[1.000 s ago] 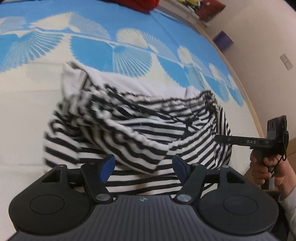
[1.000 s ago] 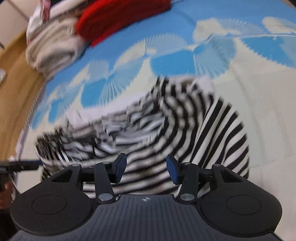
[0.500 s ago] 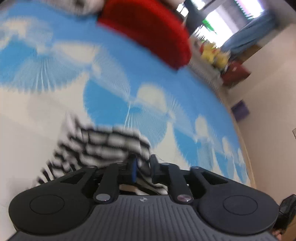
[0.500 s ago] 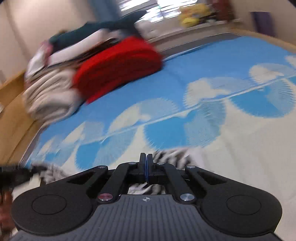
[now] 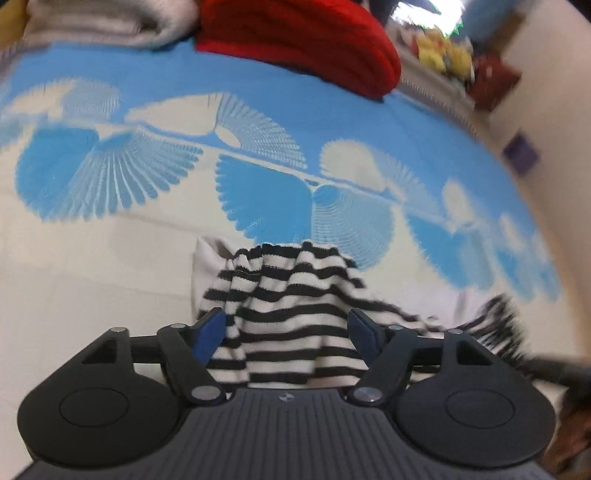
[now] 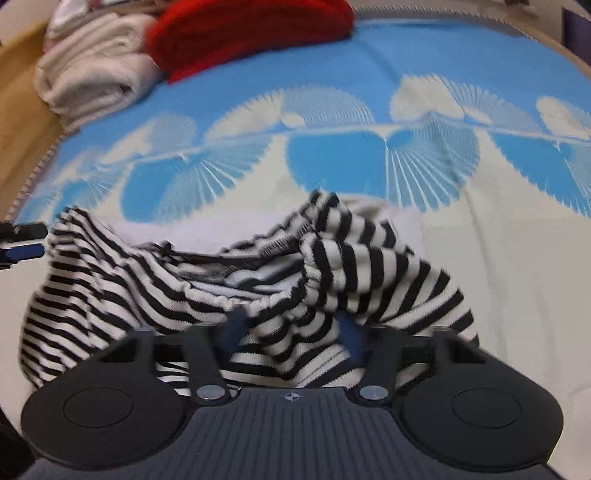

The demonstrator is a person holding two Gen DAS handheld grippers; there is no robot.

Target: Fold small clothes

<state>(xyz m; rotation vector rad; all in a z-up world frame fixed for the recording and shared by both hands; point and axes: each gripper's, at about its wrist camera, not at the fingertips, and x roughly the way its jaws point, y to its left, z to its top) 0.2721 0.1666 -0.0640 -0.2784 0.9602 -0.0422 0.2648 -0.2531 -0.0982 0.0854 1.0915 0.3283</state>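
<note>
**Striped knit bunched on the bedspread, both grippers spread wide**

Black-and-white striped garment (image 6: 258, 280) sits crumpled low-centre in both views, on the blue-and-cream bedspread (image 6: 369, 66). Left gripper (image 5: 288, 325) and right gripper (image 6: 291, 328) are both wide open, fingers either side of the cloth, clamping nothing. Red blanket (image 5: 295, 33) and folded white towels (image 6: 92, 77) sit up top.

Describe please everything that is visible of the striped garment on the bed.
The striped garment is small, in black and white stripes, and looks like soft knit with a gathered elastic edge. It lies crumpled, not flat, on the blue and cream bed cover, partly over a white cloth. The open fingers of the left gripper and the right gripper stand on either side of its folds.
</note>
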